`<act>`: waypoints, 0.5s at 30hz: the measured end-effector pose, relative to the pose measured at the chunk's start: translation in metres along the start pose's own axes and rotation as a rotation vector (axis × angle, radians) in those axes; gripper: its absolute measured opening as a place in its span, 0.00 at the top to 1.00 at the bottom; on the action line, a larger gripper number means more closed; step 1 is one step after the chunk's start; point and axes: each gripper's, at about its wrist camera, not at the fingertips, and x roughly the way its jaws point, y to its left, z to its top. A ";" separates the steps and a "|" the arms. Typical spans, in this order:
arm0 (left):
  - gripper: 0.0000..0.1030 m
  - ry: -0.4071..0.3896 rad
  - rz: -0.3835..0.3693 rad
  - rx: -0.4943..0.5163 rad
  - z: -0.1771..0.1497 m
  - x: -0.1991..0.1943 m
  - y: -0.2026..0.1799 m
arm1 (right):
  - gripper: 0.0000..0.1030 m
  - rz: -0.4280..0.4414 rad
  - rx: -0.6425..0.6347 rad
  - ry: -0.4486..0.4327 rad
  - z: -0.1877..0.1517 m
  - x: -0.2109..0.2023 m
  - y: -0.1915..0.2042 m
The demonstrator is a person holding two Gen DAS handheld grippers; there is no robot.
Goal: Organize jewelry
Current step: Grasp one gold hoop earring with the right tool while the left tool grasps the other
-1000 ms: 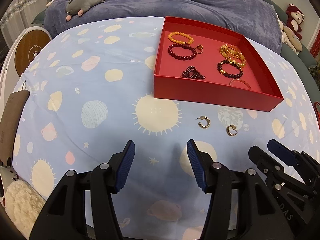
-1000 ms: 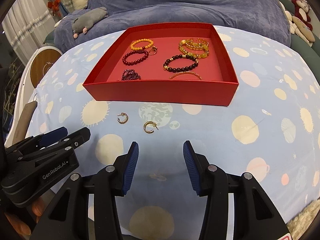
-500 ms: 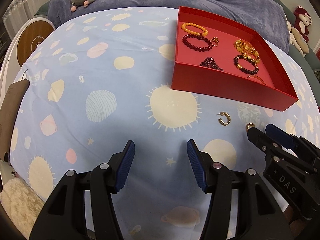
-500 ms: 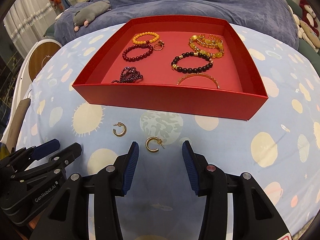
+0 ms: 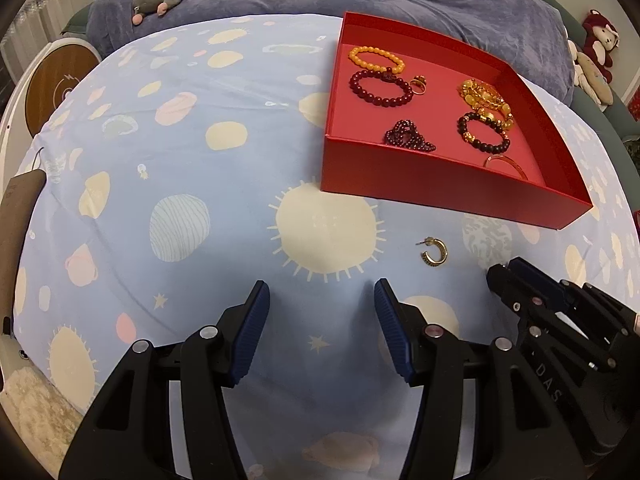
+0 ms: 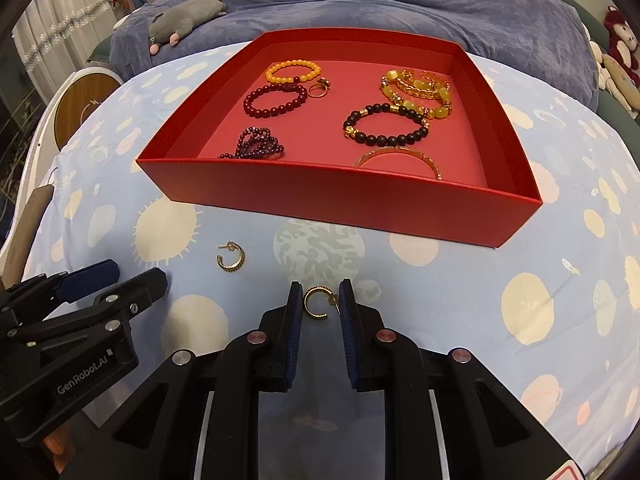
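I find my right claw narrowed around a gold hoop earring on the patterned sheet; whether the blue pads already pinch it I cannot tell. The second hoop earring lies ahead and to the left of that claw, between it and my left claw, which hangs spread wide and empty. The red tray sits ahead of both claws, holding beaded bracelets, a bangle and a ring.

I judge the earring light, rigid and slippery, with a thin post liable to bend. It lies on soft fabric, so it could sink or tip under pressure. I would take it across the thick curve of the hoop, clear of the post.

Legible writing: "GenRobot.AI" on the left claw's body; "DAS" on the right claw's, as seen from the left wrist view.
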 end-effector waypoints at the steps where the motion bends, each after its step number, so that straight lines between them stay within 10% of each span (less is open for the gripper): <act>1: 0.50 -0.001 -0.004 0.002 0.001 0.000 -0.002 | 0.83 0.005 0.017 0.002 -0.003 -0.002 -0.003; 15: 0.50 -0.007 -0.059 0.044 0.015 0.014 -0.046 | 0.83 0.006 0.139 -0.005 -0.020 -0.023 -0.035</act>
